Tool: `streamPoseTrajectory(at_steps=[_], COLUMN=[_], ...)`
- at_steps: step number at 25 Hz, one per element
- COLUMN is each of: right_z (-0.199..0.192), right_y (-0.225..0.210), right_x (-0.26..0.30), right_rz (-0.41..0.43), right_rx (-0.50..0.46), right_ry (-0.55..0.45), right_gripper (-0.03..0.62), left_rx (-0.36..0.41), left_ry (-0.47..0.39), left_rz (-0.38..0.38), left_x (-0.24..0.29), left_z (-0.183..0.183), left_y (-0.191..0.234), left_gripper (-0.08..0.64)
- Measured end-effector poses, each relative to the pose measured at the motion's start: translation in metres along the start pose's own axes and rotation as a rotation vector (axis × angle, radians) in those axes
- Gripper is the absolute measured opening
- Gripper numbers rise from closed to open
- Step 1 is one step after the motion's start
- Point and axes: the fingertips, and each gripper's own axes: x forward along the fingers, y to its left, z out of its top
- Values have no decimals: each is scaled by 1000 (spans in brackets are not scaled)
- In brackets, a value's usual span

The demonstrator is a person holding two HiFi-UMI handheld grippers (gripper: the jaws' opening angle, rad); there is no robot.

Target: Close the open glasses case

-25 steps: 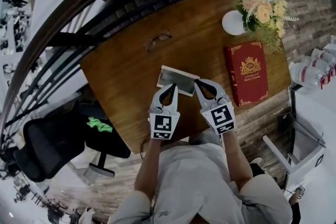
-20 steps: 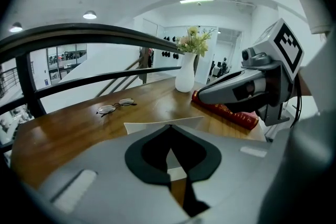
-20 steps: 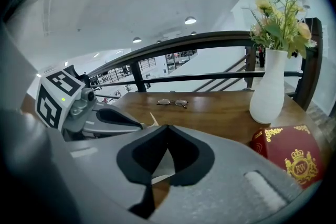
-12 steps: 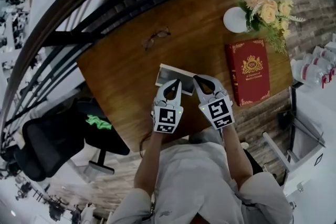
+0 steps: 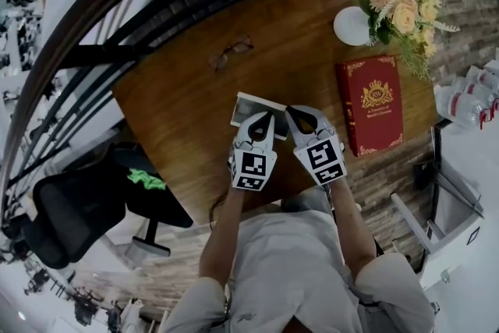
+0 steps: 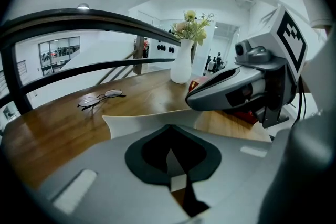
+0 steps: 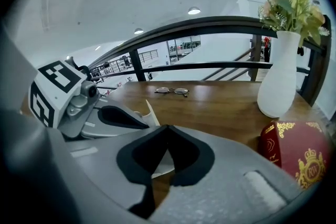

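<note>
The left hand-held gripper [image 5: 263,119] and the right hand-held gripper [image 5: 291,114], at mid-frame in the head view, have smooth pale grey shells that taper to a point. A dark teardrop-shaped lining sits inside the jaws. Each carries a white marker cube [image 5: 251,170] printed with black squares. A small grey camera [image 6: 251,51] sits on the right one. The person wears a light grey short-sleeved shirt [image 5: 296,261].

Head view steeply down over table [image 5: 179,113]; both gripper views low, facing railing [image 6: 79,21], sharing spectacles [image 6: 100,98].
</note>
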Motion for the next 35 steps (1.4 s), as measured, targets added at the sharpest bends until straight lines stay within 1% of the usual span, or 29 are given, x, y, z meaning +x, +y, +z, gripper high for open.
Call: streamPoseTrajectory(at_steps=[4, 16, 35], right_z=[1, 0, -11], right_y=[-2, 9, 28], right_x=[1, -3, -9], right_rz=[1, 7, 3], right_rx=[4, -9, -10], right_ry=[-6, 0, 3], right_gripper=[3, 3, 3], left_rx=[4, 11, 11], left_ry=[-2, -28, -24], left_rz=[-3, -13, -26], left_x=[3, 0, -14], left_z=[2, 12, -1], left_y=[0, -4, -11], left_gripper=[20, 20, 20])
